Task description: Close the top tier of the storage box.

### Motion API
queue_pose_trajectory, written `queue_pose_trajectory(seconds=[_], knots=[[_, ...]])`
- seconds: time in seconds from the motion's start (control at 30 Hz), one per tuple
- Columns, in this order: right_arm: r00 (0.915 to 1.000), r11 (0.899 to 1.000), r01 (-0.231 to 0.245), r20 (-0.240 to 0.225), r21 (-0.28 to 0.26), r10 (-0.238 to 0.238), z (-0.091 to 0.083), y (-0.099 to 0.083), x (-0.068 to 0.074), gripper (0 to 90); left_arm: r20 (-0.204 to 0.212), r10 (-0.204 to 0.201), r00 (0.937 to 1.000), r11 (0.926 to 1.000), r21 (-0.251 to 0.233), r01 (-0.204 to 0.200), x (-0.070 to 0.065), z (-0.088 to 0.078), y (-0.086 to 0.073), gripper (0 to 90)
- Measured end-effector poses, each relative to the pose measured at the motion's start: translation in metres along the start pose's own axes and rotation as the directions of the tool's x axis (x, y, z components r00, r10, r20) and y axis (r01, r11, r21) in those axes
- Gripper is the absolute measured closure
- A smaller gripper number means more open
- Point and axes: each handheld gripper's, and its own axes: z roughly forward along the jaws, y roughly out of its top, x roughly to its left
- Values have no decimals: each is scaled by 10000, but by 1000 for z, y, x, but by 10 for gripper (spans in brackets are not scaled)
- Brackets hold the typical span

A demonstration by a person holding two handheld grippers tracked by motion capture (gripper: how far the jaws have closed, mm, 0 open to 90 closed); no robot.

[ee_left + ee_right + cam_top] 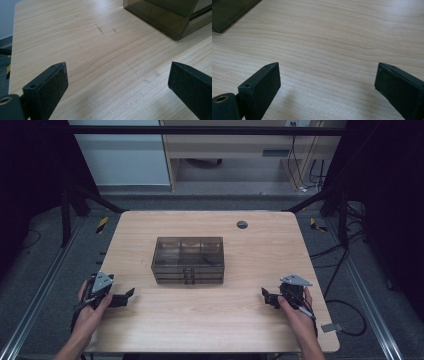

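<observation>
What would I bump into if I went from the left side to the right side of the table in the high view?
Left gripper → smoky clear drawer box → right gripper, all on the wooden table.

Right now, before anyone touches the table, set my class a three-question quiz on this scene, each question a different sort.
1. True or false: the smoky translucent plastic drawer box sits between the left gripper and the right gripper.
2. Are the left gripper's jaws (A) spread apart or (B) closed?
3. Fill in: the small round dark grommet lies on the table's ____ side, beyond the box.

Key: 1 true; 2 A; 3 far.
</observation>
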Motion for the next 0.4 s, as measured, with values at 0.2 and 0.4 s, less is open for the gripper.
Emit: queue_pose_trajectory(seconds=[0.2,0.4], knots=[[10000,9999,90,3,-50,-90,-1,-1,0,71,24,-213,9998,9998,-64,213,2,0,0,30],[10000,10000,58,50,16,-58,-2,-2,-2,71,-8,-290,9996,9995,109,291,4,0,0,28]])
